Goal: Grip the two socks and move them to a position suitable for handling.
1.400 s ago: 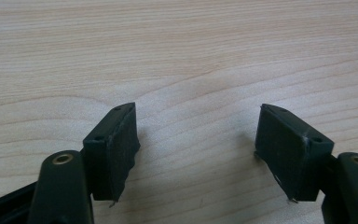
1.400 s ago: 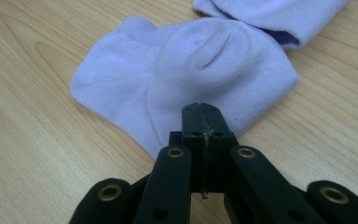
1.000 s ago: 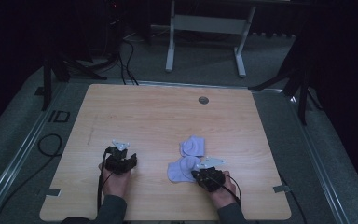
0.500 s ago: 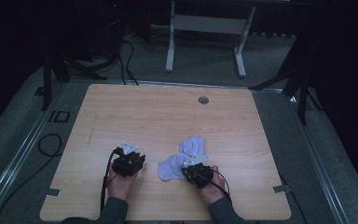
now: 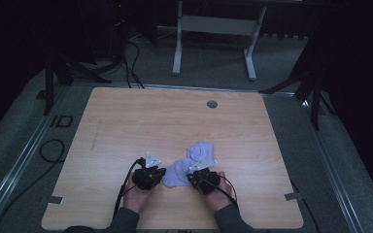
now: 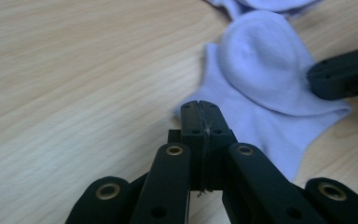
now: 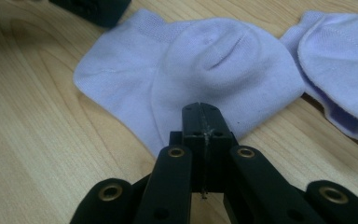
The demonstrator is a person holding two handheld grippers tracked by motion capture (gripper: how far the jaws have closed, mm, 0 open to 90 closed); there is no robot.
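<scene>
Lower centre of the table (image 5: 126, 121): a pale sock (image 5: 177, 172) lies between the clenched left hand-held gripper (image 5: 156, 174) and the clenched right hand-held gripper (image 5: 193, 177), each pinching one edge.

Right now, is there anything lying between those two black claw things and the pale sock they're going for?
Nothing visible does. The left gripper and right gripper both have their jaws shut at opposite edges of the near sock. Whether either pinches fabric is unclear. The second sock lies beyond it on the table.
</scene>
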